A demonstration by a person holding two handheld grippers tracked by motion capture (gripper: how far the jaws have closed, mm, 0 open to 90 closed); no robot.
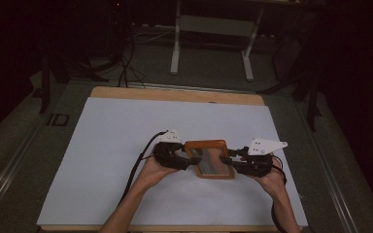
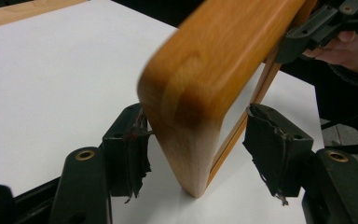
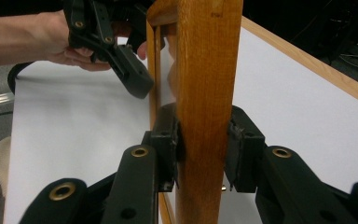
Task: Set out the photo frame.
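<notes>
Right gripper point(image 3: 200, 154) pinching one side of the wooden frame point(image 1: 210, 158); left gripper point(image 2: 196, 154) at its opposite side, jaws spread, pads apart from the wood.

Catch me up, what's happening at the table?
A person works two handheld grippers on a rounded-corner orange-brown wooden frame over a white sheet on the table. The right gripper is clamped on the frame's edge, pads pressing both faces. The left gripper straddles the opposite corner with gaps on both sides, so it has no grip. In the left gripper view, that corner appears to rest on the sheet, frame tilted.
</notes>
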